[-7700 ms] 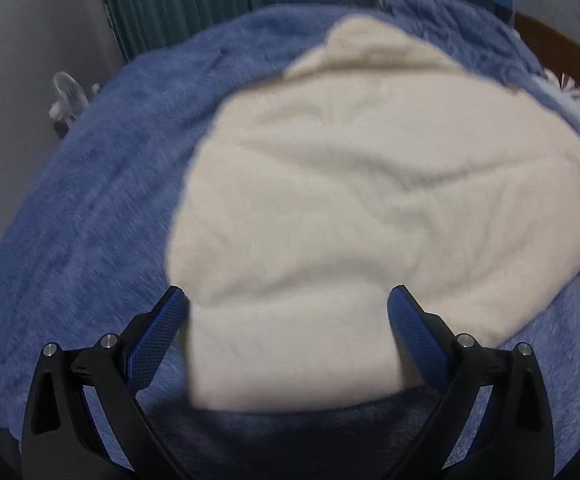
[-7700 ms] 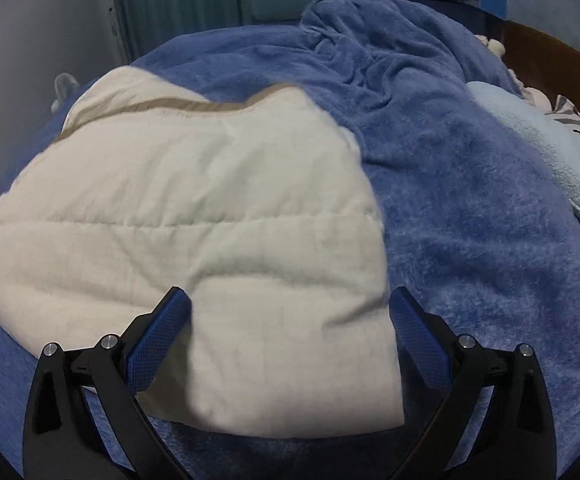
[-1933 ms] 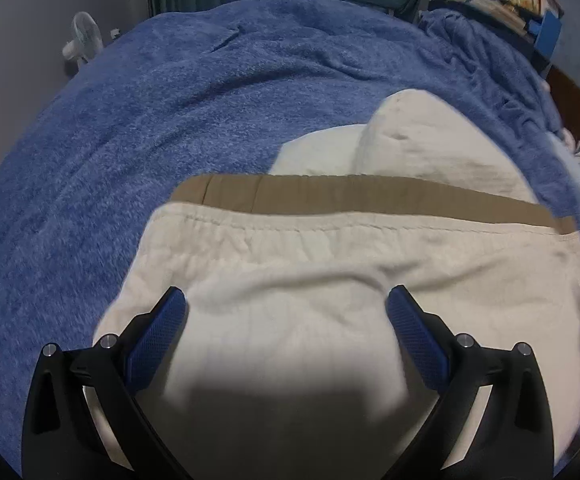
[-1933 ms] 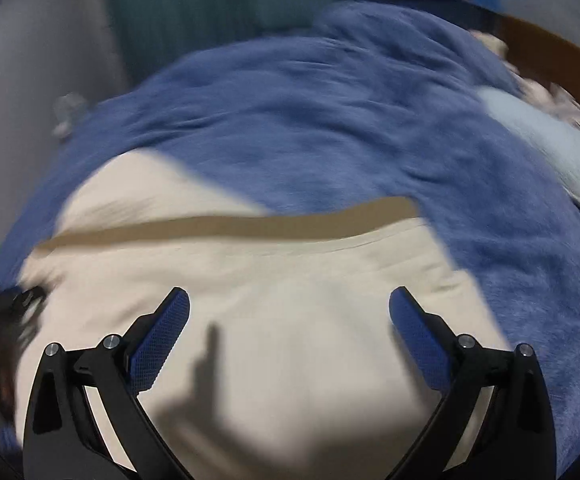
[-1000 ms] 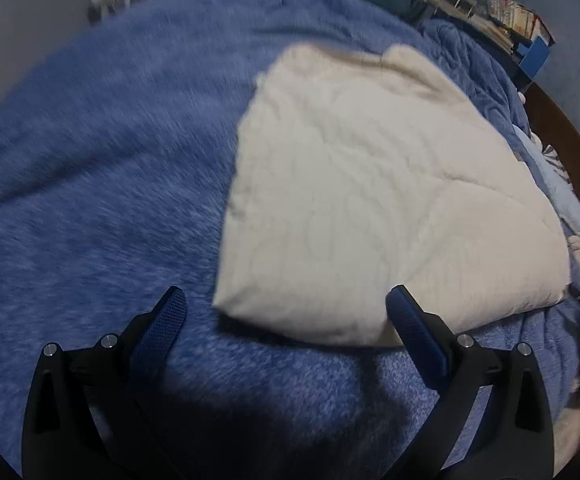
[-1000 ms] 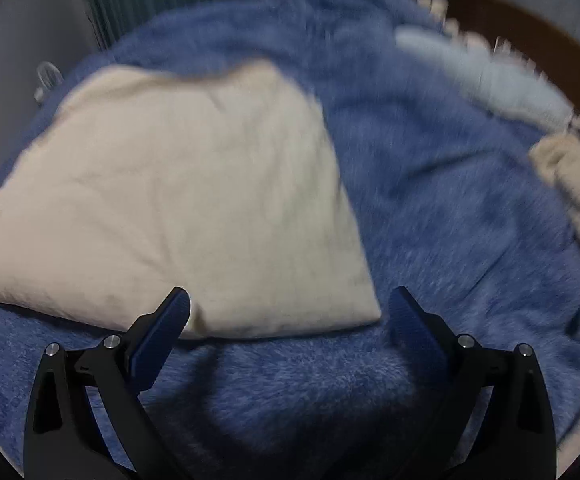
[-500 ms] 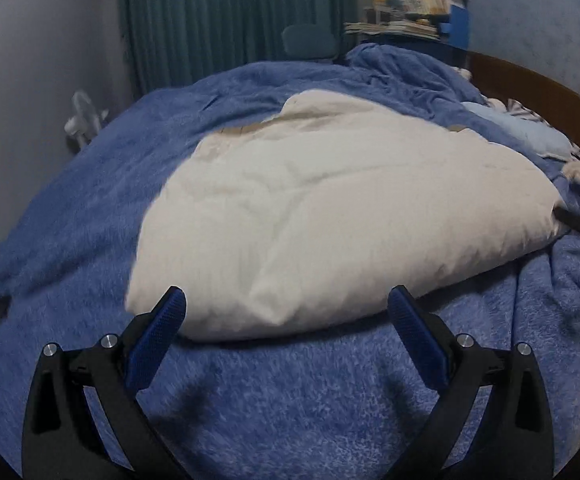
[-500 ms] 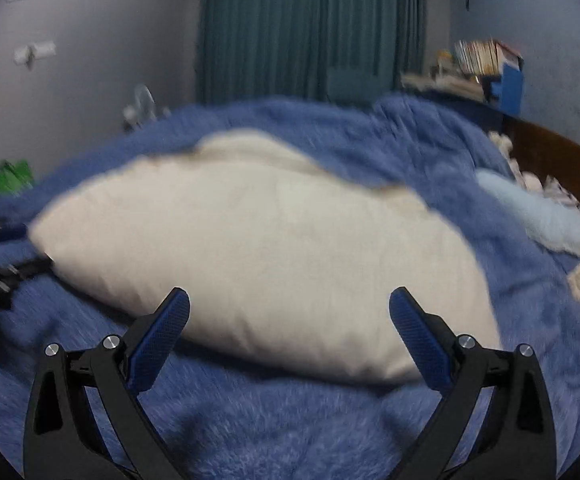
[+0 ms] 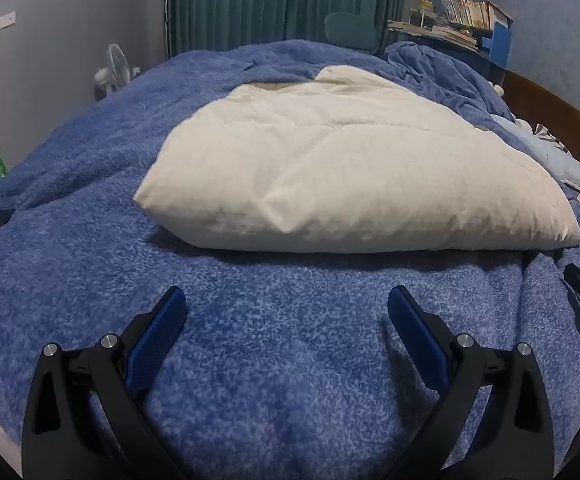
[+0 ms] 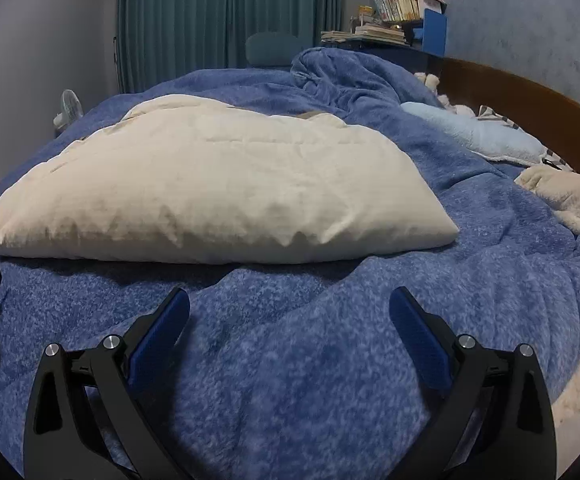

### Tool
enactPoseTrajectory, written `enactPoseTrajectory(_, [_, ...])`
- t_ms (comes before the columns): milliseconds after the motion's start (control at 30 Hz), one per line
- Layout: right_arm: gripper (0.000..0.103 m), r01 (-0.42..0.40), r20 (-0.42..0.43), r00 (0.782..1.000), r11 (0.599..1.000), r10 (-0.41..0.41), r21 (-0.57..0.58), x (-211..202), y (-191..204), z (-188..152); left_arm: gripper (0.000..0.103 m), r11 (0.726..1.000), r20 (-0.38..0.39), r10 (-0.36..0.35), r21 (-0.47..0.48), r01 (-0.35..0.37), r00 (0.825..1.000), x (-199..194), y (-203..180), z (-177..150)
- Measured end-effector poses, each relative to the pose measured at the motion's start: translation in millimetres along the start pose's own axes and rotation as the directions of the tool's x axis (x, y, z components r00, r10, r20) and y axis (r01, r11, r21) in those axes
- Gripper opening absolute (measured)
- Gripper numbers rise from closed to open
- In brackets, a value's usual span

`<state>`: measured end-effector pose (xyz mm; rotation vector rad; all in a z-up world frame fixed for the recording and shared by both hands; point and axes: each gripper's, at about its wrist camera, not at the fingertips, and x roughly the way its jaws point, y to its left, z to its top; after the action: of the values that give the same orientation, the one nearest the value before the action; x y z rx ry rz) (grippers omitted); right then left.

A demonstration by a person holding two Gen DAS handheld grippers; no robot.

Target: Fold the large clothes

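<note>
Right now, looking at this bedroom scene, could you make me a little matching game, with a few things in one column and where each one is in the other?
Things:
1. cream garment
2. small fan
3. stack of books
4. light blue pillow

Places:
A. on the shelf past the far end of the bed
B. on the floor by the left wall, beyond the blanket
C. folded flat in the middle of the blue blanket
D. at the right side of the bed, beside the wooden headboard

Pairs: 1-C, 2-B, 3-A, 4-D
</note>
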<state>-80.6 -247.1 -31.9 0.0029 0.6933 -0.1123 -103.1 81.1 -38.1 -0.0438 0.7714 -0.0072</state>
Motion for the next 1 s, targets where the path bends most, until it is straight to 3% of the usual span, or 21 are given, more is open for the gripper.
enactPoseTrajectory(267, [0.097,-0.003,0.005,1.000,1.000,0.003,-0.024,0.6,3.7,-4.8,0.097,0.999,0.024,0.035,0.039,-0.036,0.999,0.0,-10.6,3.9])
enactPoseTrajectory(1000, [0.097,0.004,0.005,1.000,1.000,-0.003,-0.027,-0.7,11.2,-9.3,0.097,0.996,0.038,0.027,0.081,-0.030,0.999,-1.4,-20.7,0.6])
